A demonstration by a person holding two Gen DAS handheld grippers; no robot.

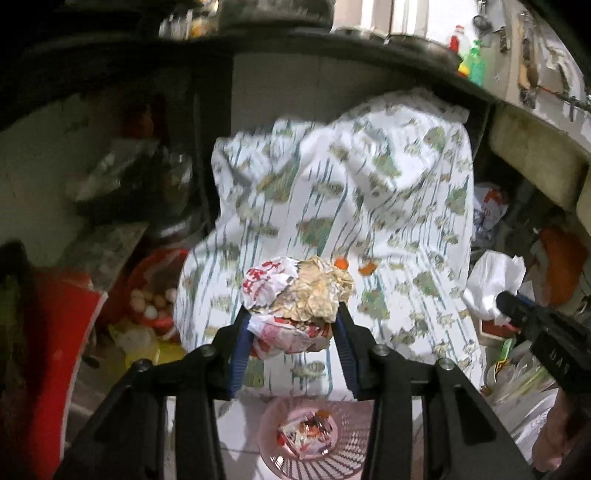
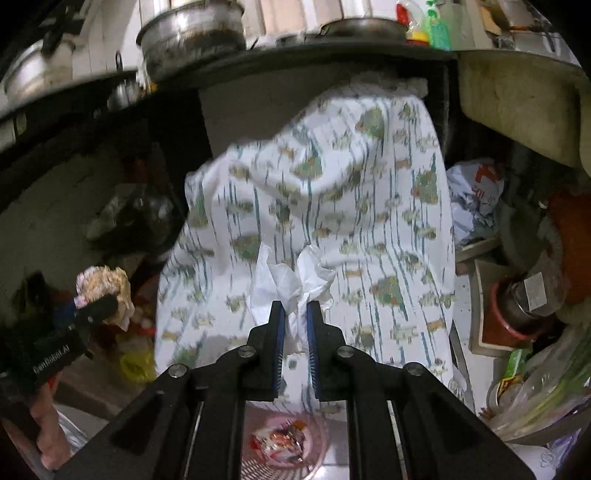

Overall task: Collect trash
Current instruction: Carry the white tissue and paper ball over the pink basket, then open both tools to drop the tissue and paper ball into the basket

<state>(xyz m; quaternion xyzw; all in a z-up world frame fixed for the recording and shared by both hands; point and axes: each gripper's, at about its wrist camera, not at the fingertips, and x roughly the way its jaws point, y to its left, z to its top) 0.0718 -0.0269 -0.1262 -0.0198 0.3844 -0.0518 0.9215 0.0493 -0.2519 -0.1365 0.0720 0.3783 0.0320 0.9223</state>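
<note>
My left gripper (image 1: 291, 314) is shut on a crumpled wad of beige paper and red-printed wrapper (image 1: 295, 291), held above a pink basket (image 1: 351, 450) on the floor. The basket holds wrapper trash (image 1: 304, 435). My right gripper (image 2: 295, 306) is shut on a white crumpled tissue (image 2: 291, 277), also above the pink basket (image 2: 325, 443). Each gripper shows in the other's view: the right with its tissue (image 1: 491, 280) at the right edge, the left with its wad (image 2: 107, 288) at the left. Two small orange scraps (image 1: 354, 266) lie on the patterned cloth (image 1: 369, 192).
A cloth-covered mound (image 2: 332, 192) fills the middle under a dark counter shelf (image 2: 258, 55) with metal pots (image 2: 192, 33). A red bag of eggs (image 1: 155, 299) sits left. Crumpled paper (image 2: 476, 195), jars (image 2: 524, 295) and plastic bags (image 2: 535, 398) crowd the right.
</note>
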